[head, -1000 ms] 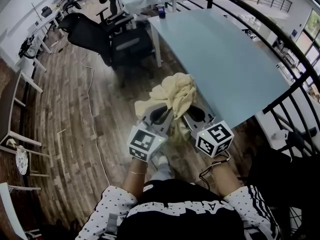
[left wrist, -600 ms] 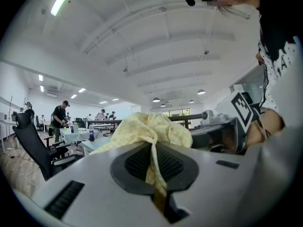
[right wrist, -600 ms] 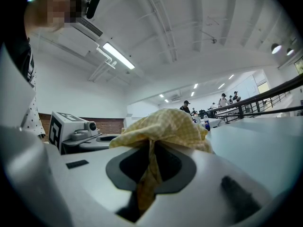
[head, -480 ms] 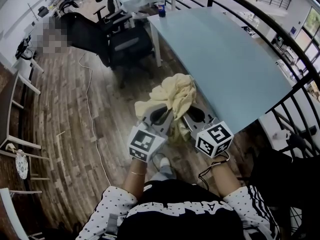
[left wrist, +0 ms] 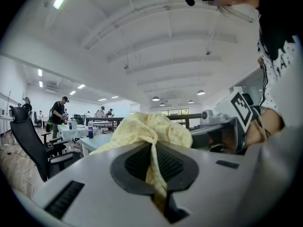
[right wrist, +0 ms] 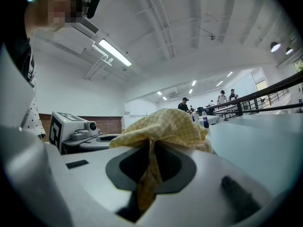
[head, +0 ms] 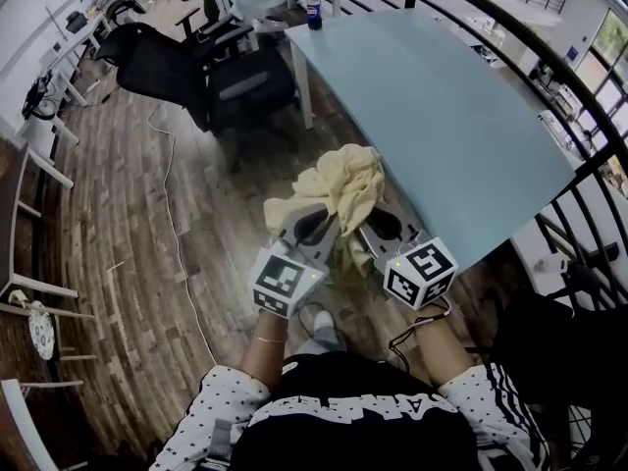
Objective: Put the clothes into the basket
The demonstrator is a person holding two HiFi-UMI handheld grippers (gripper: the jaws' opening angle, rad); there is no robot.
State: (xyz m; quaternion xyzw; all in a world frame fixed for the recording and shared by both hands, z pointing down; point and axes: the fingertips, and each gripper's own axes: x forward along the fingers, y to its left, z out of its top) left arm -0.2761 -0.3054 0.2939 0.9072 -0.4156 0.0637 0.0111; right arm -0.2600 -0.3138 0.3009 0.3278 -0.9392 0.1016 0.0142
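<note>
A pale yellow checked cloth (head: 340,186) hangs bunched in the air above the wooden floor, beside the near left edge of the light blue table (head: 442,116). My left gripper (head: 312,222) is shut on its left part, and the fabric (left wrist: 147,130) is pinched between the jaws (left wrist: 154,167). My right gripper (head: 378,226) is shut on the other part, with a fold of the cloth (right wrist: 165,126) caught in its jaws (right wrist: 150,169). The two grippers are close side by side. No basket shows in any view.
Black office chairs (head: 231,81) stand by the table's far left corner. A bottle (head: 314,10) stands on the table's far end. A dark railing (head: 579,180) curves along the right. A thin cable (head: 175,234) runs over the floor at the left.
Both grippers keep their hold on the cloth and stay side by side. The table and chairs have shifted slightly in the head view as the person moves.
</note>
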